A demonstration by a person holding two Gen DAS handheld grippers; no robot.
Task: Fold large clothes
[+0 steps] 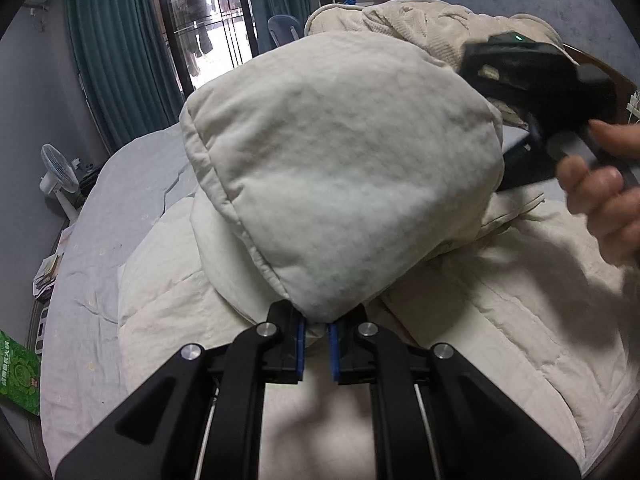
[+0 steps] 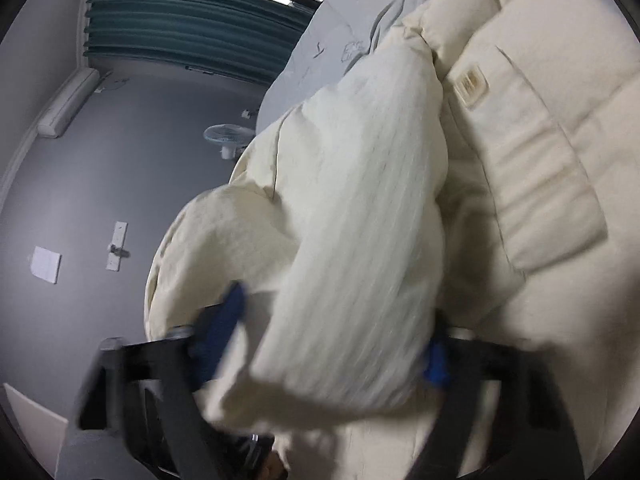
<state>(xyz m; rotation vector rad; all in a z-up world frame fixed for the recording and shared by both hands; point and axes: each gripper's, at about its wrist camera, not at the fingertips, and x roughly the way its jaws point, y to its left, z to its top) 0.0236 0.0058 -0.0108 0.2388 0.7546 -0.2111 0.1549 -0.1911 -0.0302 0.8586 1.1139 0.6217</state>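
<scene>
We are folding a big puffy cream coat (image 1: 500, 340) that lies spread out on the bed (image 1: 100, 260). The bed has a pale blue sheet, and the coat covers most of the middle of it.

Our left gripper (image 1: 317, 334) is pinched almost closed on the tip of a fat padded part (image 1: 340, 168) of the coat, and that part is lifted up off the rest. It looks like a sleeve or the hood, but we cannot tell which.

Our right gripper (image 2: 332, 332) has its fingers spread fairly wide with a thick roll of the coat between them. That picture is blurry, so we cannot tell how tight the hold is. In the left view we see our right hand (image 1: 604, 204) holding it near the far side of the coat.

We think the fold is only starting. The body of the coat is still open and flat, one part is in the air, and no neat pile is made yet. We still need to lay this part down and fold the rest over.
</scene>
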